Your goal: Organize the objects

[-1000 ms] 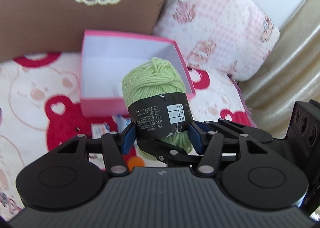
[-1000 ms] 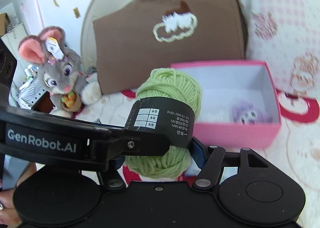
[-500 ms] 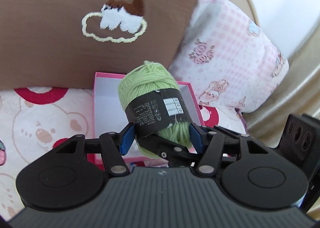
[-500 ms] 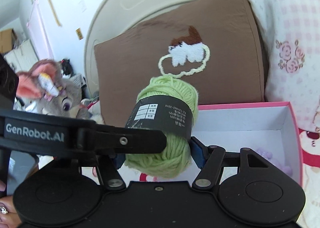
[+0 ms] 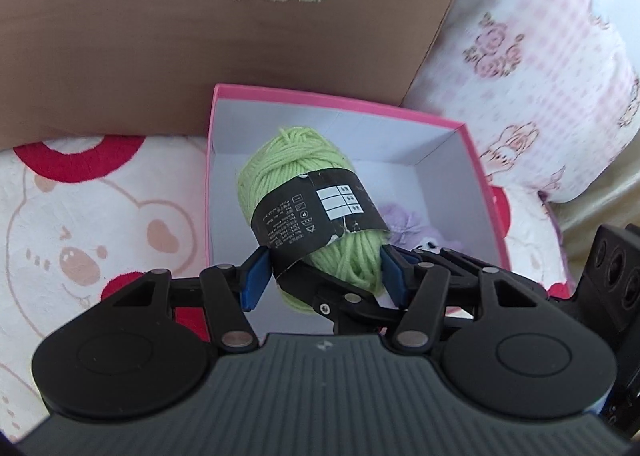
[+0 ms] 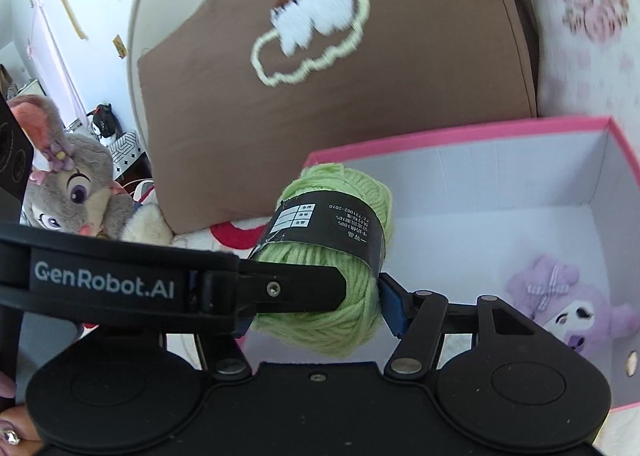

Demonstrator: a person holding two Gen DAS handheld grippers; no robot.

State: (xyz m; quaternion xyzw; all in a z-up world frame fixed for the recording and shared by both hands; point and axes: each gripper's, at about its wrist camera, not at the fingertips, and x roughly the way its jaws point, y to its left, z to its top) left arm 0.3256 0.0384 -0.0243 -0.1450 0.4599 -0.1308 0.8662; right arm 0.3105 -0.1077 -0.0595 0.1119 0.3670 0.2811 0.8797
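Yarn skein (image 5: 296, 167), light green with a black paper band around its middle, is held in the air by both grippers together, over the open pink cardboard box (image 5: 340, 103), more toward the left part of it. I cannot tell if it touches the white bottom of the box.

At the far left of the bed sits a grey plush rabbit with pink ears (image 6: 76, 191). Next to it a brown square cushion with a stitched cloud shape (image 6: 320, 95) leans upright, directly behind the box. Under everything lies a white bed cover with red and pink bear drawings (image 5: 80, 215).

The left gripper (image 5: 324, 280) has its jaws clenched on the lower end of the yarn skein: one blue pad presses on the edge of the black band, the other on the green threads. One black finger of it crosses in front of the right wrist camera. The right gripper (image 6: 316, 308) grasps the same end from the other side; its jaws have just been closing with the skein between them, and the blue pad that shows lies against the wool.

Inside the box, in its right part, rests a small purple plush toy (image 6: 568, 304), apart from the skein. Right of the box stands a pink checked pillow with printed animals (image 5: 540, 75).
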